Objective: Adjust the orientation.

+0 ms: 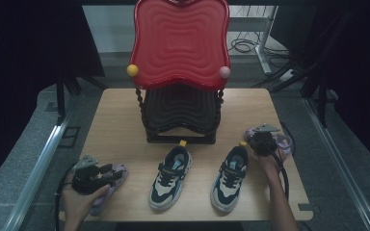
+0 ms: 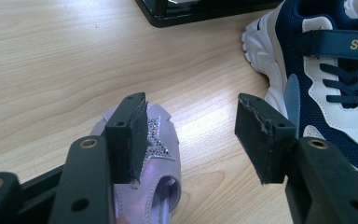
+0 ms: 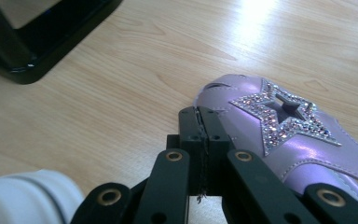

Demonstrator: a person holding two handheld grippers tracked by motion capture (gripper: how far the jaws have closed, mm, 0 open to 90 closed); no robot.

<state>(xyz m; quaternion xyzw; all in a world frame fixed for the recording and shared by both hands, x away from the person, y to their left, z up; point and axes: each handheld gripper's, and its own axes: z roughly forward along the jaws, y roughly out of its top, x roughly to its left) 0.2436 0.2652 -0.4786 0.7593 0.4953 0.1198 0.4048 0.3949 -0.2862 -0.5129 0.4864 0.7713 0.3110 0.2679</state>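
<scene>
Where the left gripper (image 1: 107,172) rests at the tabletop's (image 1: 120,115) left front, its jaws are held wide apart over the left lilac sandal (image 2: 156,154), gripping nothing. The sandal is judged light and soft; its strap is best pinched, the rhinestone star (image 2: 154,140) avoided. "SNOO" is read on the navy sneaker (image 2: 326,70). At the right, the right gripper's (image 3: 200,122) jaws are pressed together, empty, beside the right lilac sandal (image 3: 279,135).

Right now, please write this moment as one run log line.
left gripper: open over purple sandal | right gripper: shut, empty, beside other purple sandal | sneakers: centre of table | nothing held
</scene>
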